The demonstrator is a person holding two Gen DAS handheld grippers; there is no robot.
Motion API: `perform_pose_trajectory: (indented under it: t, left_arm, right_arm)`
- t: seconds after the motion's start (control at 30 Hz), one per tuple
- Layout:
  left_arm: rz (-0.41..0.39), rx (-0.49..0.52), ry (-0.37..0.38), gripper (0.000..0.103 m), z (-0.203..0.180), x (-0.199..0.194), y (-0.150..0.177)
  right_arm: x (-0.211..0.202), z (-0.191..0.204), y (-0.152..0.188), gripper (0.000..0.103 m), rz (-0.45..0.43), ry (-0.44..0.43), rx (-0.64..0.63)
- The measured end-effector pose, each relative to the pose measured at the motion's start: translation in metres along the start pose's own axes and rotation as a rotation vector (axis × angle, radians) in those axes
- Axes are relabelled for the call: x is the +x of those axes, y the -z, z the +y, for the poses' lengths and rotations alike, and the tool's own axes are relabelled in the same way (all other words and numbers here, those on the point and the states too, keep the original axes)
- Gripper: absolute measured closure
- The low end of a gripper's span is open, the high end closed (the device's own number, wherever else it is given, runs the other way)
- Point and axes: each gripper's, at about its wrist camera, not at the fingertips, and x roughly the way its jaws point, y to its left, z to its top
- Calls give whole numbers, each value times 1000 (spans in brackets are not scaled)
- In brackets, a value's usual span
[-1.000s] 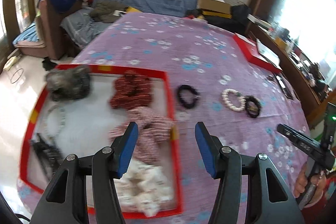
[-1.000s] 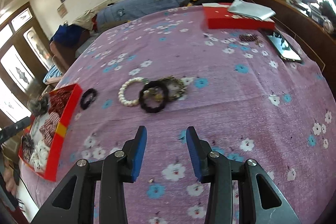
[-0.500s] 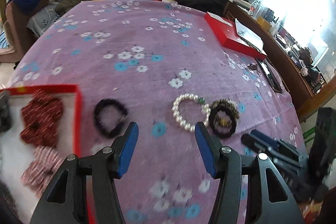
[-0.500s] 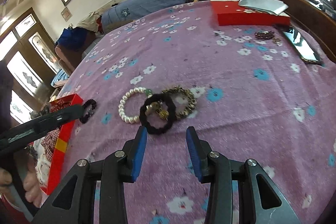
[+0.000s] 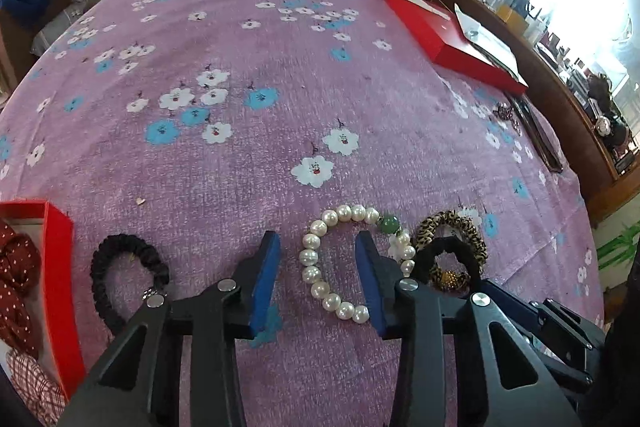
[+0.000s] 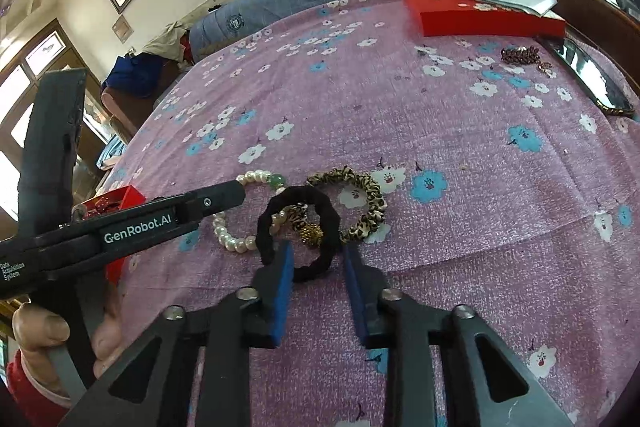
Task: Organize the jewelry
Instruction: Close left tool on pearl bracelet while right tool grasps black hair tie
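Two grippers of mine are down among the jewelry on the purple flowered cloth (image 5: 280, 75). My left gripper (image 5: 318, 275) is closing, its blue pads astride the near-left arc of the pearl bracelet (image 5: 316, 269); the pearls sit in the gap, and neither pad presses on them. My right gripper (image 6: 316, 271) is closing too, with the near edge of the black hair tie (image 6: 298, 227) between its pads; from this angle I cannot be sure the pads touch it, and they look just clear.

That black hair tie lies over a small gold beaded piece (image 6: 311, 233) and overlaps the leopard-print scrunchie (image 6: 362, 203) just behind it. The pearl bracelet, with one green bead (image 5: 387, 223), touches the black tie on its left side. A second black hair tie (image 5: 128, 279) lies alone to the left, close to the red tray (image 5: 58, 279), where red dotted scrunchies (image 5: 16, 279) already sit.

Farther off, near the cloth's right edge, lie a dark red beaded chain (image 6: 522, 55) and a phone (image 6: 592, 79). Beyond them sits a flat red box (image 6: 480, 15) with papers on it.
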Motion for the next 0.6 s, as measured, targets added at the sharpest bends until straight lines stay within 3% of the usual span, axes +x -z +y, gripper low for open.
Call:
perform_pose_trajectory:
  t: [0.03,0.1,0.13,0.33,0.6]
  left_arm:
    - [-2,6,-4,71,-1,0,0]
    - [-13,25,-34,91,-3,1,1]
    - [-18,38,-58,95,-4,1,2]
    - [-44,21,-62,95,-6,-8,5]
    - [-122,41,-8,95,-19,-61,14]
  right_arm:
    - [1,-1,0,90,4,-2,3]
    - [2,-4,1,95,-4,-7,12]
    - [3,-4,0,95,-5,-15,15]
    - [-5,-9,0,96,-34,-38,40]
    - [-29,-9,1,96,-89,-61,63]
